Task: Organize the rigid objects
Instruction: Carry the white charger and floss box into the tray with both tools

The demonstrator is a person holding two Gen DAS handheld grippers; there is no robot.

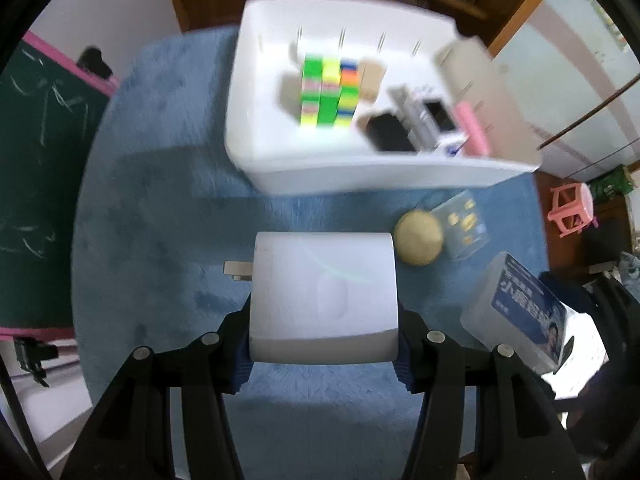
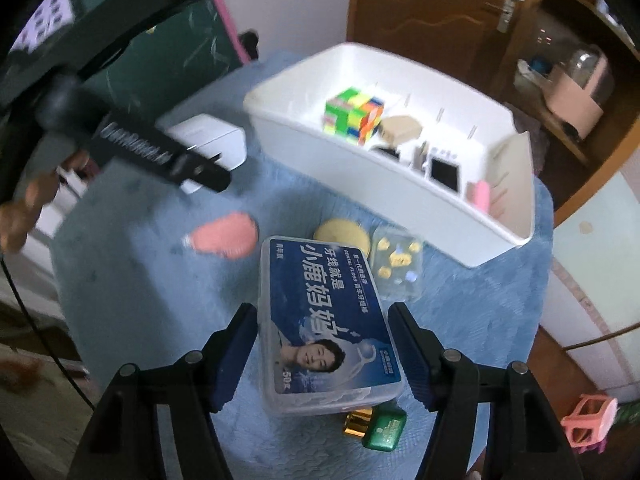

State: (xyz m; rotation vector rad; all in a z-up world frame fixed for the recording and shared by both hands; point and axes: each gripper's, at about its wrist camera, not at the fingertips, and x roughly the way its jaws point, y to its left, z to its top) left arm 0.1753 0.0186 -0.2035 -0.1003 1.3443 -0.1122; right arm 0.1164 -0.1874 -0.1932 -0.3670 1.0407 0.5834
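Blue mat [image 1: 160,208], white charger [image 1: 324,292] between left fingers [image 1: 240,364], apparently clamped

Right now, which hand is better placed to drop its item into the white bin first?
Left. Its tongs clamp the white charger, facing the white bin's bare left end.

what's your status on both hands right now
Left gripper shut on white charger. Right gripper shut on floss box. White bin ahead, path clear.

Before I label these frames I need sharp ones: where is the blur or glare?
Left wrist view: white bin and cube smeared, white charger sharper with a faint glare arc. Right wrist view: floss box crisp, left gripper blurred.
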